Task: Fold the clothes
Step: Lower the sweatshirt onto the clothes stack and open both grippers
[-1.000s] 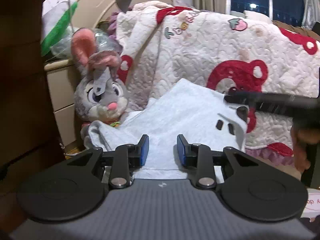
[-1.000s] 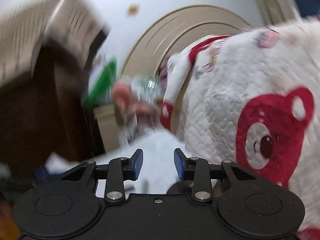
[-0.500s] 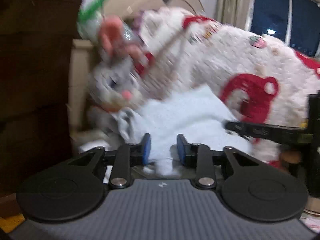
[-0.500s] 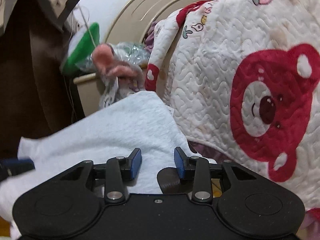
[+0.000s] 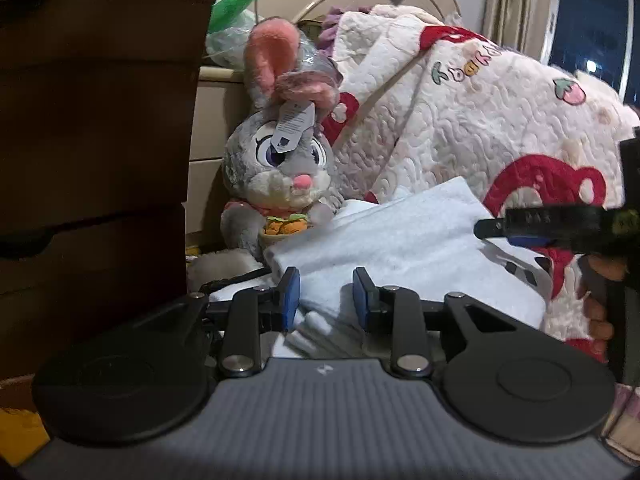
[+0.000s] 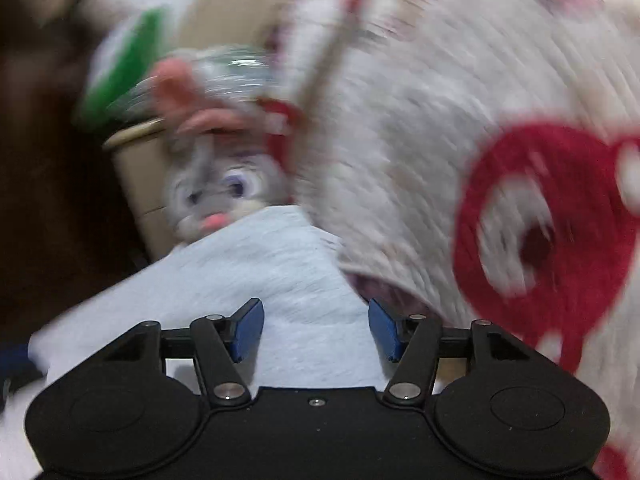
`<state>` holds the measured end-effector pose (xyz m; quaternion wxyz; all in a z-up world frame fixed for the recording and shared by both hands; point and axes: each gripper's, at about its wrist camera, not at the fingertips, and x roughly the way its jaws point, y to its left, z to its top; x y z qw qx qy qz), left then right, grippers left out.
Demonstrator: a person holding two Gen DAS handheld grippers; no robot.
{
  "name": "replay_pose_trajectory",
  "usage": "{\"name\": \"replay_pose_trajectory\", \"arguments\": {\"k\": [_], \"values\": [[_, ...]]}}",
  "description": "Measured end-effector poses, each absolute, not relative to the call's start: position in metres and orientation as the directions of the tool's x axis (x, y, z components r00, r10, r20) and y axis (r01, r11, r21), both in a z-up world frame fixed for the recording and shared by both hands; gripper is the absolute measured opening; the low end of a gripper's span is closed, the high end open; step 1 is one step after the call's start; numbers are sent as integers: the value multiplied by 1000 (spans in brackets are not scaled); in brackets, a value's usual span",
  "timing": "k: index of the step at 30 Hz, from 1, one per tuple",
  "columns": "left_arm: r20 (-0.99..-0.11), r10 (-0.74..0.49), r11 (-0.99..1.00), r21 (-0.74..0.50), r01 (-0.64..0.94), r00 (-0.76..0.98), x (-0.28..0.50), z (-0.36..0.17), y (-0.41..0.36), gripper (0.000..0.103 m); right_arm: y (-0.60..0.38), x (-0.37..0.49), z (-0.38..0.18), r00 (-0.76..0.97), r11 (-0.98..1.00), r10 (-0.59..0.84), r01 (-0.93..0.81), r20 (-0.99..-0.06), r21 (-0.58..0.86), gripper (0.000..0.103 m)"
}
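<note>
A folded pale blue-white garment (image 5: 404,248) lies on the bed before a grey plush rabbit; it also shows in the right wrist view (image 6: 260,276). My left gripper (image 5: 326,296) is open with its blue pads just over the garment's near edge, holding nothing. My right gripper (image 6: 316,328) is open wide above the garment, empty; that view is blurred. In the left wrist view the right gripper's fingers (image 5: 536,226) reach in from the right over the garment's far right corner.
A grey plush rabbit (image 5: 280,168) with pink ears sits behind the garment. A white quilt with red bear prints (image 5: 480,128) is heaped at the right. A dark wooden dresser (image 5: 96,140) stands close on the left. A beige nightstand (image 5: 210,128) is behind.
My right gripper's jaws have opened wider. The left gripper has shifted left and closer to the dresser; the garment now lies flatter. The right view has gone blurred with motion.
</note>
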<state>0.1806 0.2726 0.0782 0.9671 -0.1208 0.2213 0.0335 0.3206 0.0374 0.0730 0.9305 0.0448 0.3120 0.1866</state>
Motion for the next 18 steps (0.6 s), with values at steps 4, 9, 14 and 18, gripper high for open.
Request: {"name": "replay_pose_trajectory", "arguments": {"k": [4,9,14,18], "values": [[-470,42,980,-153,-128,882,170,91,271,41,9,306,71,761,918,386,-261,-521,298,63],[-499,110,977,-104,-185,860,145,104,270,66,-27,262,67,780,882,453,-322,-433,343,64],[-532,53,979,-140,-149,845,110,96,253,77,-58,197,43,783,854,505,-391,-363,344,65],[-594,3,974,-180,-137,804,81,76,220,77,-83,144,21,770,839,506,-334,-389,430,65]]}}
